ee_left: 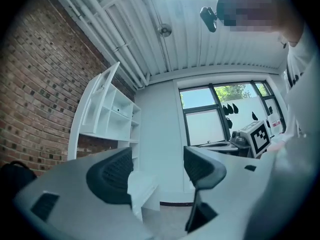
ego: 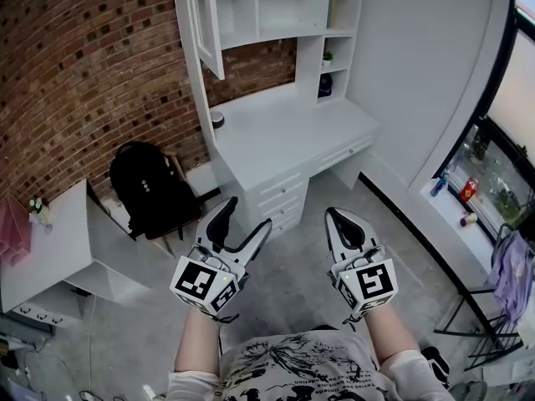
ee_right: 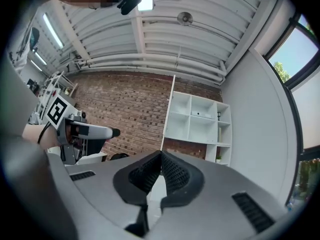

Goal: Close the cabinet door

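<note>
The left gripper [ego: 248, 214] is held spread and empty, the right gripper [ego: 337, 217] clenched on nothing, with the open cabinet door [ego: 207, 23] well ahead of and above both. If pushed hard, it could be slammed, and the desk [ego: 284, 140] lying between could be struck.

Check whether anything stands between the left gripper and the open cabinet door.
Nothing visible does. Bare floor lies between the left gripper and the desk, and the cabinet door hangs open above the desk's left end. The black backpack sits off to the left.
</note>
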Motion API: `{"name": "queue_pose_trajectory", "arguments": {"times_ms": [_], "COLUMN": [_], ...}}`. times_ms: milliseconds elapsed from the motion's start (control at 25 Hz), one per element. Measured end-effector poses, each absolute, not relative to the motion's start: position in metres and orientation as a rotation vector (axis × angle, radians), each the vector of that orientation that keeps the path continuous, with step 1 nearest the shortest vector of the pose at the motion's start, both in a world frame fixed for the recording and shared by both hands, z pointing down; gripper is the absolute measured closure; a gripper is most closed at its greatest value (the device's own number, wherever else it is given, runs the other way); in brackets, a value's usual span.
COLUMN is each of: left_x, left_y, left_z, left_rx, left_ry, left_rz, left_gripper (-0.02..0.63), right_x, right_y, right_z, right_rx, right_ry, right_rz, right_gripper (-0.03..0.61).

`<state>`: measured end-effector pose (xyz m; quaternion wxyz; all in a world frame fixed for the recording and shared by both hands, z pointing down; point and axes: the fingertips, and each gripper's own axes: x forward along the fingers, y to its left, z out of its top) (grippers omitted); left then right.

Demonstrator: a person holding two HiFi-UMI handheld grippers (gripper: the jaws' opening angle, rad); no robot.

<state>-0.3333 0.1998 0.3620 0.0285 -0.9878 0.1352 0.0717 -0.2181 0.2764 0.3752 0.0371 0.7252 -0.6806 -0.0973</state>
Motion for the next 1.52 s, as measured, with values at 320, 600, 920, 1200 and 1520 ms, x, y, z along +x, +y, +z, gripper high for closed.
{"name": "queue_pose_trajectory", "arguments": {"times_ms": [320,600,920,1200,1520], "left_x": [-0.318,-0.259,-0.182,-0.137,-0.147], "left_y": [0.152,0.095,0.0,-0.07,-0.117], "left_z": [0.348,0.352,0.325,0.299,0.263], "left_rx": [-2.982,-2.941,-2.83,-2.733,-2.636], "left_ry": [0.502,0.629,0.922,1.122,1.188], "left_rz": [0.209,0.189,0.198,0.234,0.29], "left_gripper": [0.293,0.293,0.293,0.293,0.293], "right_x": [-0.194,-0.131,-0.038,0.008,-0.006], "right_y": [0.232,0.158,0.029,-0.07,-0.131], "right_z": [0.366,0.368,0.342,0.316,0.302], "right_rx": [2.226,2.128,1.908,1.694,1.558], "right_ry": [-2.125,-2.248,-2.46,-2.608,-2.737], "right_rz": [-0.321,-0.347,-0.375,-0.427,-0.472], "right_gripper": [0.563,0.563,0.562,0.562,0.562]}}
